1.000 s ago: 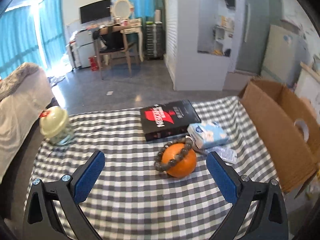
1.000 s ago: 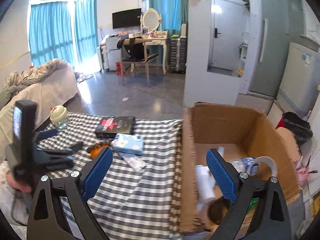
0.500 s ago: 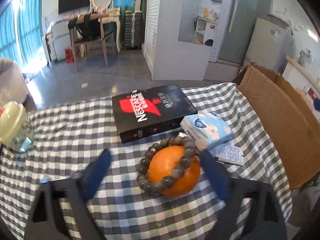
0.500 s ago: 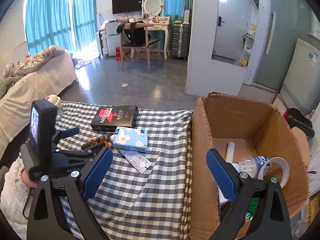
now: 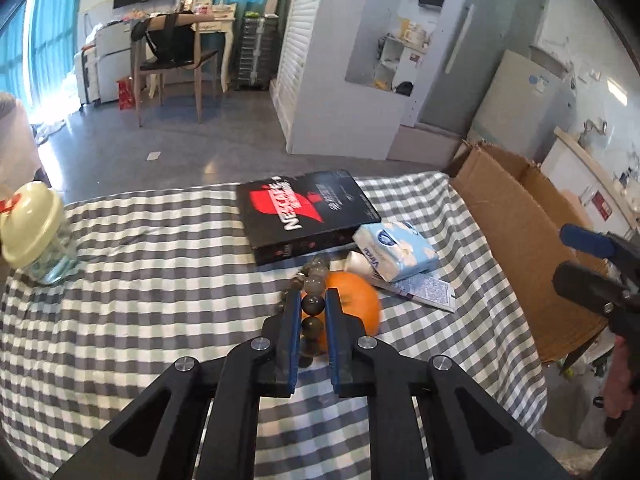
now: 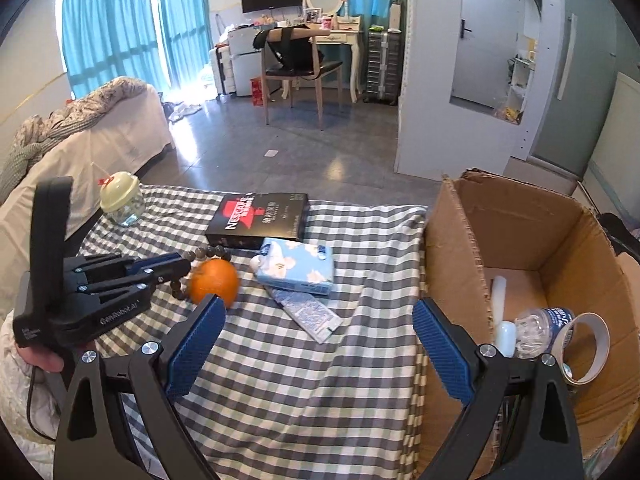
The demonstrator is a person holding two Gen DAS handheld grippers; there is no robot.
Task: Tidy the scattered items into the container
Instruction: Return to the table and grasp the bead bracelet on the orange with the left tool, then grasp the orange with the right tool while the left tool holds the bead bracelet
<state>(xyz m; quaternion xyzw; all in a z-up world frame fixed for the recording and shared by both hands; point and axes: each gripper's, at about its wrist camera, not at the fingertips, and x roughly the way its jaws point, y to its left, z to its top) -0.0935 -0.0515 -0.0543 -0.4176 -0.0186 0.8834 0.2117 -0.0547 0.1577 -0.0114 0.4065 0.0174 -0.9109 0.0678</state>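
left gripper [image 5: 313, 304] pinches the bead bracelet [image 5: 312, 305] (draped over the orange [image 5: 354, 307]); right gripper [image 6: 318, 334] gapes, holding nothing.

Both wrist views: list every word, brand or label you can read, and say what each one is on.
"NESCAFE": white letters on the black box, over a red shape; the smaller lines beside it are unreadable.
"Vinda": on the end of the blue tissue pack.
"GenRobot.AI": on the body of the left gripper, seen from the right wrist view.
Flat sachet: fine print, too small to read.
Bottle label in the cardboard box: blurred, unreadable.
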